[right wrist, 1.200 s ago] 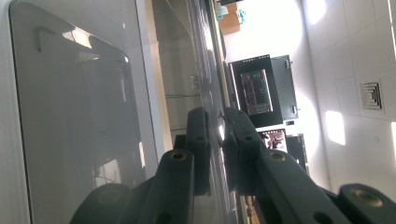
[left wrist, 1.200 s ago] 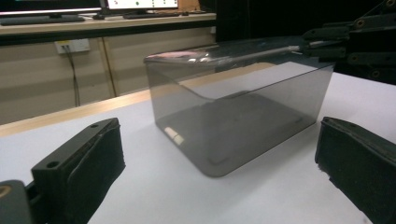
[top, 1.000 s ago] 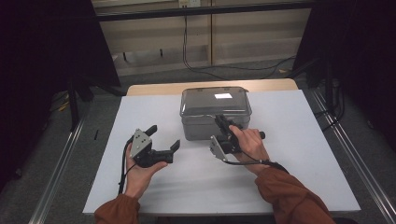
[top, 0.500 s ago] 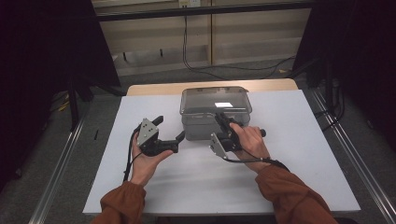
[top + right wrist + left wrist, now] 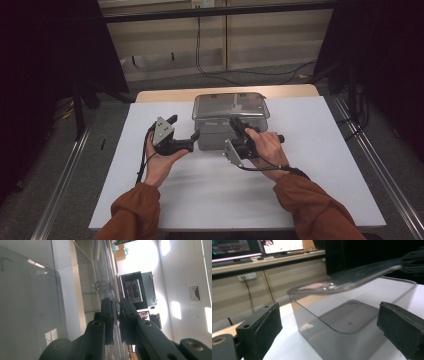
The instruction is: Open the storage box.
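A clear grey plastic box (image 5: 216, 136) stands at the back middle of the white table (image 5: 310, 170), covered by a transparent lid (image 5: 230, 104). My right gripper (image 5: 236, 124) is turned on its side at the box's front right, shut on the lid's rim. In the right gripper view, the thin lid (image 5: 30, 302) runs between the pressed jaws of that gripper (image 5: 117, 312). My left gripper (image 5: 185, 128) stands open just left of the box. In the left gripper view, the left gripper (image 5: 329, 325) has the box's corner (image 5: 342, 325) between its wide pads, untouched, and the lid (image 5: 352, 277) tilts upward.
A wooden strip (image 5: 165, 95) edges the table's back. Metal rails (image 5: 65, 170) run along both sides on the floor, with cables (image 5: 200, 60) behind. Bare white table spreads to the left, right and front of the box.
My left gripper has moved forward and right, from the open table toward the box's left side. The right gripper has stayed at the lid's rim.
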`<state>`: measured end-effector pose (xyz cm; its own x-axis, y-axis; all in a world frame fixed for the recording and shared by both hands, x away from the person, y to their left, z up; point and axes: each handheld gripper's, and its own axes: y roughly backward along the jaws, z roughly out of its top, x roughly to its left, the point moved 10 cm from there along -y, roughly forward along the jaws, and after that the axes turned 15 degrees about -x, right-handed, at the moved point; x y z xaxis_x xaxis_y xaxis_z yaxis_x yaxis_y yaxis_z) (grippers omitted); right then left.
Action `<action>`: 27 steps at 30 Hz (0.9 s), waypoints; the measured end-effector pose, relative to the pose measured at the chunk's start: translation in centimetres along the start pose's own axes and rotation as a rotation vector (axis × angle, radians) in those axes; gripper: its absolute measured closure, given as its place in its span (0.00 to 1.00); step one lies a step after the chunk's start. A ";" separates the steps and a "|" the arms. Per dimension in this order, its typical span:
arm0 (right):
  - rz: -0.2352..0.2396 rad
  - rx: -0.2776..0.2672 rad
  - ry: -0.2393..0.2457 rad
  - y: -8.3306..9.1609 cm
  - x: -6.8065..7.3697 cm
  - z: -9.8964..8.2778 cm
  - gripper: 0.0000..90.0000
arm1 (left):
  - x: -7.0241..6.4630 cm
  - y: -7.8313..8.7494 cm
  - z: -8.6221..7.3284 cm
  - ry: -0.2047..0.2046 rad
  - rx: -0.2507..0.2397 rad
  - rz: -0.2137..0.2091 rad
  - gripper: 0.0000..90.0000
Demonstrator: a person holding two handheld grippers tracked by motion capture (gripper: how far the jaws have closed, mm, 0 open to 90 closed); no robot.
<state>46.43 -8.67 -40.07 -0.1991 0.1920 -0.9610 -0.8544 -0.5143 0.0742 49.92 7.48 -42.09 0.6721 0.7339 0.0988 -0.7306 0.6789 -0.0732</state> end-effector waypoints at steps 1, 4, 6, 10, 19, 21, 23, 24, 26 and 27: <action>0.000 -0.003 0.006 -0.1 -0.2 0.0 0.92 | 0.1 -0.3 0.0 0.011 -0.003 0.004 0.06; -0.007 -0.001 0.005 -0.1 -0.5 0.1 0.92 | 0.0 -0.9 -0.1 -0.008 -0.001 -0.007 0.11; -0.014 -0.008 0.001 -0.2 -0.8 0.1 0.92 | 0.3 -1.3 -0.1 -0.022 -0.001 0.008 0.10; -0.014 -0.006 0.002 -0.2 -1.0 0.0 0.92 | 0.4 -2.2 0.5 -0.011 -0.030 0.008 0.12; -0.015 -0.005 -0.004 -0.2 -1.0 0.0 0.92 | 0.2 -3.4 1.1 -0.017 -0.057 0.018 0.16; -0.013 -0.010 -0.004 -0.2 -1.0 0.0 0.92 | 0.0 -3.4 1.0 -0.016 -0.055 0.017 0.18; -0.011 -0.012 -0.011 -0.1 -0.9 -0.1 0.91 | 0.1 -3.3 1.0 -0.027 -0.047 0.019 0.19; -0.013 -0.012 -0.018 -0.1 -0.8 -0.1 0.90 | 0.2 -3.3 0.9 -0.029 -0.045 0.024 0.20; -0.012 -0.015 -0.036 -0.1 -0.7 -0.2 0.87 | 0.1 -3.4 0.8 -0.046 -0.038 0.019 0.20; -0.015 -0.014 -0.054 -0.1 -0.7 -0.3 0.85 | 0.0 -3.4 0.7 -0.045 -0.037 0.011 0.22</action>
<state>46.79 -9.00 -39.52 -0.2126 0.2443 -0.9461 -0.8509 -0.5223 0.0564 52.34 5.18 -41.11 0.6576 0.7398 0.1423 -0.7321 0.6721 -0.1108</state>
